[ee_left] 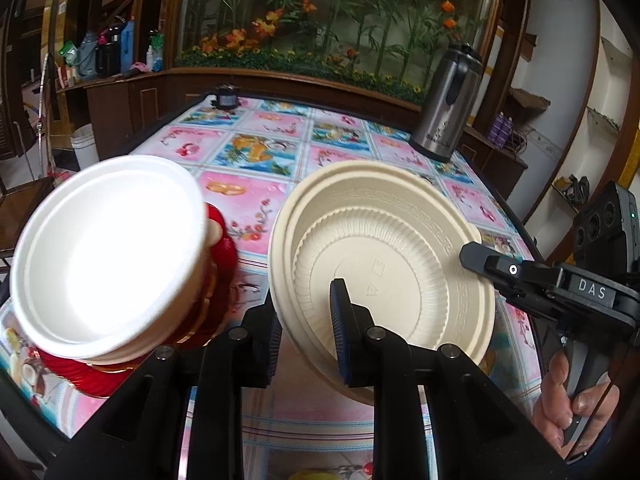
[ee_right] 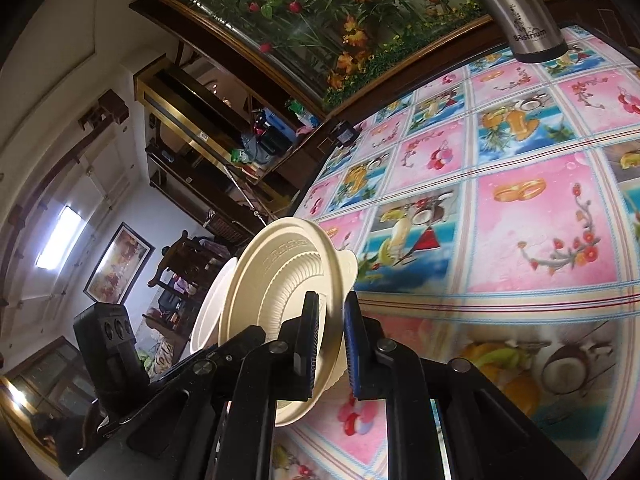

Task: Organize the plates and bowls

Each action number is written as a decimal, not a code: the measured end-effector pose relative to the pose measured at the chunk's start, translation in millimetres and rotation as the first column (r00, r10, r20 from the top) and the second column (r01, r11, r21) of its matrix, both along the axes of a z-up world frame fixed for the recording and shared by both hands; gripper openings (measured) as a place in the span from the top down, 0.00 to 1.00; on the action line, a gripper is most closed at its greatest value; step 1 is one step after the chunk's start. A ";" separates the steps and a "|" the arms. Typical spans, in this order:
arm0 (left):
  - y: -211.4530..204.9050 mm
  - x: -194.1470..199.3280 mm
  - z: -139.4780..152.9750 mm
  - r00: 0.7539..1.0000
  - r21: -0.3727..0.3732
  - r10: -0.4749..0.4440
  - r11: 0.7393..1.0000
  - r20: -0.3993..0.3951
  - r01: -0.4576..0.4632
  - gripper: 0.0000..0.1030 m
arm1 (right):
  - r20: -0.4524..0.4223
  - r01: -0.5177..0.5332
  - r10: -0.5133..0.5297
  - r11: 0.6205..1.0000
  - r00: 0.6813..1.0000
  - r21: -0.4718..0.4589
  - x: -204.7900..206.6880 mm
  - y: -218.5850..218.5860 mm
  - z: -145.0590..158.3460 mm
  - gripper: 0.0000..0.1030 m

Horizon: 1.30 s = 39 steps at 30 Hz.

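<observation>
I have the cream plate (ee_left: 380, 256) pinched from two sides and lifted clear of the tabletop (ee_left: 256, 148). My left tongs (ee_left: 306, 332) are nearly closed on its near rim, one pad inside the dish, the other under the lip. My right tongs (ee_right: 331, 344) are clamped tight on the opposite rim; in the left wrist view they come in from the right edge (ee_left: 480, 258). The plate hangs tilted between them, its hollow facing my left camera, and it looks like two nested pieces, though I cannot be sure.

What the next move turns on is the stack to the left: a white bowl (ee_left: 108, 256) sitting on red dishes (ee_left: 218, 268) near the tabletop's near left corner. It lies just beside the plate, on the left tongs' side, so my left hand is the nearer one, and the plate's flat face has to come level before it can go anywhere on or beside that stack. My guess is that the plate belongs in a pile of its own or under the bowl; which, I cannot tell from here.

A steel flask (ee_left: 444, 108) stands at the far right corner, well apart from all this.
</observation>
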<state>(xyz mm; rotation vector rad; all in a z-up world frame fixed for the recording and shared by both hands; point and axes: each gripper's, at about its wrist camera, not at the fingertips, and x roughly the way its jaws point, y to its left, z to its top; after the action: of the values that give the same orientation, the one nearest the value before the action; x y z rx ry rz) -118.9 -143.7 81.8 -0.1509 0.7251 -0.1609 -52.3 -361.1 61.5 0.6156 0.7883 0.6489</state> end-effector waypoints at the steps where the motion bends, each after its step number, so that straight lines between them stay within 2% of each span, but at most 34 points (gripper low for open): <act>1: 2.6 -1.1 1.4 1.000 -0.002 0.005 1.000 0.007 -0.005 0.82 | 0.001 -0.005 0.005 1.000 1.000 -0.001 -0.5 3.3 1.7 0.87; 12: 42.4 -13.7 22.9 0.993 -0.035 0.080 0.996 0.081 -0.078 0.82 | 0.009 -0.057 0.057 0.998 0.998 -0.023 1.3 46.4 26.4 0.87; 22: 84.1 -24.4 37.8 0.973 -0.065 0.182 0.983 0.140 -0.175 0.82 | 0.029 -0.132 0.134 0.990 0.991 -0.042 4.2 97.0 47.4 0.86; 30: 115.1 -25.3 40.0 0.957 -0.094 0.251 0.966 0.145 -0.239 0.82 | 0.045 -0.189 0.191 0.981 0.981 -0.050 10.4 140.2 64.5 0.86; 39: 138.4 -19.6 26.5 0.948 -0.118 0.300 0.951 0.107 -0.287 0.82 | -0.005 -0.220 0.219 0.975 0.976 -0.035 26.4 173.1 57.7 0.86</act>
<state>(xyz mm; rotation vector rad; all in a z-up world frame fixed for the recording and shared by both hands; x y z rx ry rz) -138.5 -5.3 108.4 -0.3410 0.5634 0.0784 -25.9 -188.0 119.3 0.4998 0.8743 0.8349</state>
